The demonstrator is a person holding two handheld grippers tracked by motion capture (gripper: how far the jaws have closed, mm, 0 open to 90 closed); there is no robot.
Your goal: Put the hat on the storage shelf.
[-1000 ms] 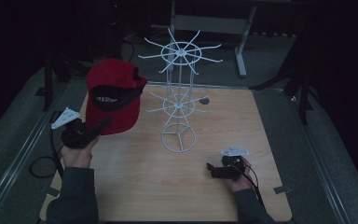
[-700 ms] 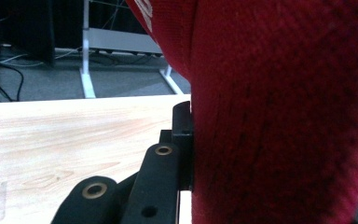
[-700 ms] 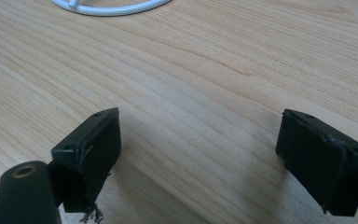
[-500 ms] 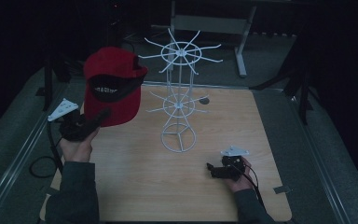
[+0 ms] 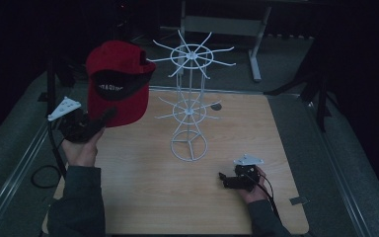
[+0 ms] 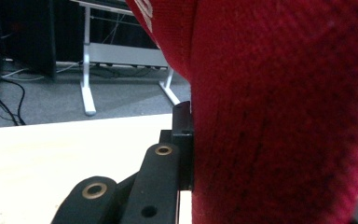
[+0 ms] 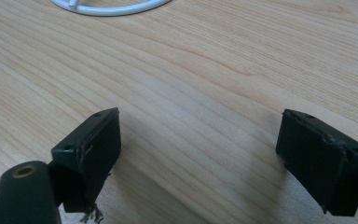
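1. Currently noted: left gripper [image 5: 101,120] was clenched on the red cap [image 5: 117,81], pinching it near the lower edge of the crown. In the left gripper view the red fabric [image 6: 279,116] sat tight against the one black jaw visible; the other jaw was hidden behind the cloth.

2. Cap location: held up in the air above the left side of the table [image 5: 143,197], to the left of the white wire rack [image 5: 190,106] and roughly level with its top ring of prongs. Cap and rack were apart, not touching. The cap's opening and dark lining faced the high camera.

3. Right gripper [image 5: 224,179] rested low on the table near the front right, jaws spread wide and holding nothing. Its own view showed bare wood between the pads [image 7: 93,149] and an arc of the rack's base ring [image 7: 112,7] further ahead.

4. My judgement of the step in hand: hanging the cap on a prong of the rack.

5. To do it well, I judged: carry the cap rightward with its hollow turned toward a free prong tip, approach along the prong's line, and slide the crown over it before releasing.

6. Risks, as I judged: the rack looked light, so a sideways nudge could tip or spin it. Right gripper could steady the base ring if needed.
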